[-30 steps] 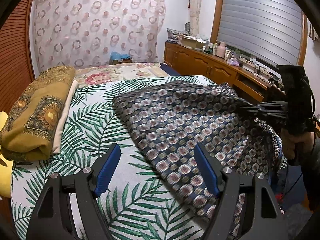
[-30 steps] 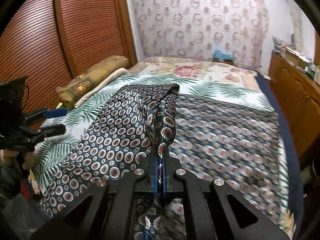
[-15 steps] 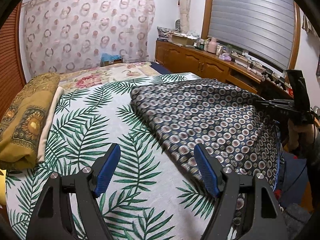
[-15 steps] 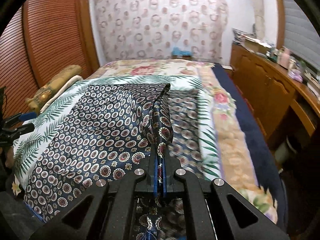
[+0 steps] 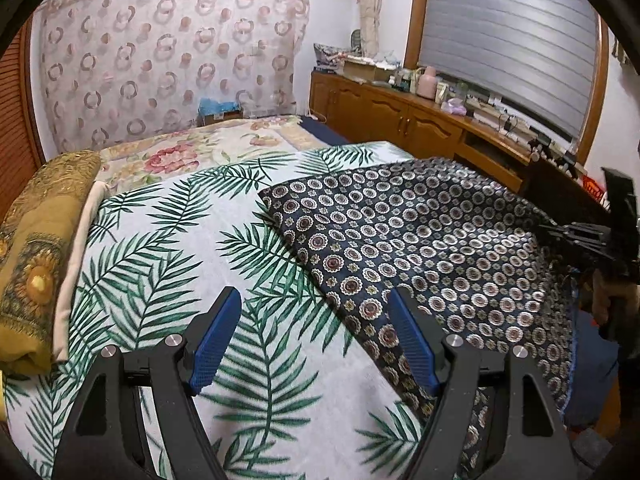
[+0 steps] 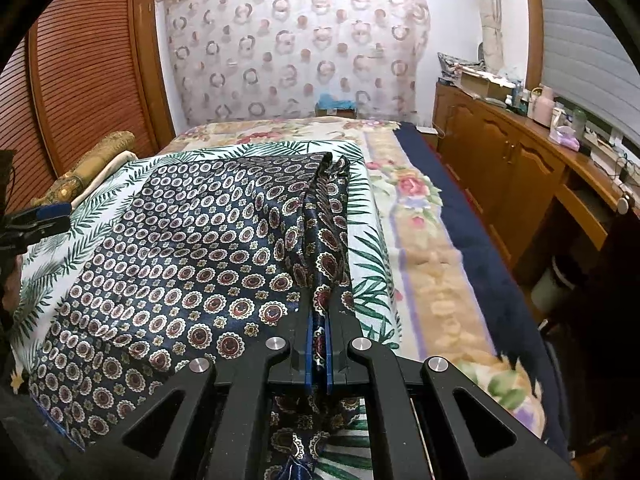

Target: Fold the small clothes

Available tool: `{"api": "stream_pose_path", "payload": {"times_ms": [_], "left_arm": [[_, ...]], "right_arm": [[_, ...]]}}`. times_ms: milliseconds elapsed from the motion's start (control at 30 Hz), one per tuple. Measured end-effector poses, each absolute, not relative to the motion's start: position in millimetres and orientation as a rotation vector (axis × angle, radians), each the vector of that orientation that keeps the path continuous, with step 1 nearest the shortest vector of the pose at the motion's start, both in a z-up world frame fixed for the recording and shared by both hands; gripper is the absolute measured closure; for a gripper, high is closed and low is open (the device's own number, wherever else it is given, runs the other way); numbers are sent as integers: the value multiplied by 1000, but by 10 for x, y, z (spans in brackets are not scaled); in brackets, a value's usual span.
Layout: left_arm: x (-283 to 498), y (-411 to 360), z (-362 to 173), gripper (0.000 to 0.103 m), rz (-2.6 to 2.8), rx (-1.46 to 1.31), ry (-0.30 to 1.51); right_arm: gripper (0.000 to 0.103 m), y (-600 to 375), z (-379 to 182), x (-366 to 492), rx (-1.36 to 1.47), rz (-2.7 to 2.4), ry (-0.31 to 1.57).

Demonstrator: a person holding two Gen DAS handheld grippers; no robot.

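**Folding barely begun**

Left gripper (image 5: pixel 312 344) is hovering, fingers apart and empty, over the palm-leaf bedspread (image 5: pixel 168 248). The patterned navy garment (image 5: pixel 420 240) is lying spread there. Right gripper (image 6: pixel 319 356) is pinching its bunched edge; folds remain.

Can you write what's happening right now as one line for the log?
right hand-held gripper: shut on patterned cloth | left hand-held gripper: open, empty, over leaf-print sheet | fold: not done
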State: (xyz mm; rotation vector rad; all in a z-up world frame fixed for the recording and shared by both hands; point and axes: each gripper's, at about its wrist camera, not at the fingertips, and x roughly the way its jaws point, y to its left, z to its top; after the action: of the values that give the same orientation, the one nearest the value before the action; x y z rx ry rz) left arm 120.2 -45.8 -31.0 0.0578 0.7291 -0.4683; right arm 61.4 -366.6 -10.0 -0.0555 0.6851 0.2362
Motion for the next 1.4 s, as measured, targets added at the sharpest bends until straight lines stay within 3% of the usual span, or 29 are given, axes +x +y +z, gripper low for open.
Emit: {"api": "stream_pose_path", "payload": {"times_ms": [333, 433, 500, 633, 667, 700, 733, 1000, 1033, 1067, 1100, 1167, 1400], "left_arm": [[1453, -707, -542, 27, -461, 120, 812], [1495, -778, -559, 27, -468, 135, 826], [1530, -819, -579, 27, -477, 143, 841], [1589, -861, -604, 27, -496, 145, 866], [1608, -864, -605, 31, -504, 138, 870], [1624, -854, -602, 49, -521, 118, 875], [1638, -854, -606, 57, -536, 97, 886], [1686, -855, -599, 59, -525, 58, 896], [1700, -868, -598, 64, -524, 59, 897], [1709, -874, -602, 82, -523, 61, 899], [1712, -885, -599, 92, -515, 74, 898], [1701, -901, -557, 98, -521, 87, 880], [1711, -771, -395, 100, -478, 123, 829]], "right_arm": [[84, -3722, -153, 480, -101, 229, 647], [72, -3768, -179, 493, -101, 227, 658], [57, -3816, -192, 543, -95, 225, 673], [53, -3864, -219, 596, -83, 229, 700], [53, -3865, -226, 611, -79, 230, 711], [53, -3873, -240, 628, -75, 232, 722], [53, -3886, -254, 645, -67, 237, 734], [53, -3959, -302, 624, -24, 289, 743], [53, -3971, -299, 626, -23, 291, 743], [53, -3988, -291, 632, -23, 295, 745], [53, -3994, -292, 628, -21, 297, 748], [53, -4011, -287, 631, -22, 303, 753], [53, -3999, -242, 609, -8, 311, 759]]}}
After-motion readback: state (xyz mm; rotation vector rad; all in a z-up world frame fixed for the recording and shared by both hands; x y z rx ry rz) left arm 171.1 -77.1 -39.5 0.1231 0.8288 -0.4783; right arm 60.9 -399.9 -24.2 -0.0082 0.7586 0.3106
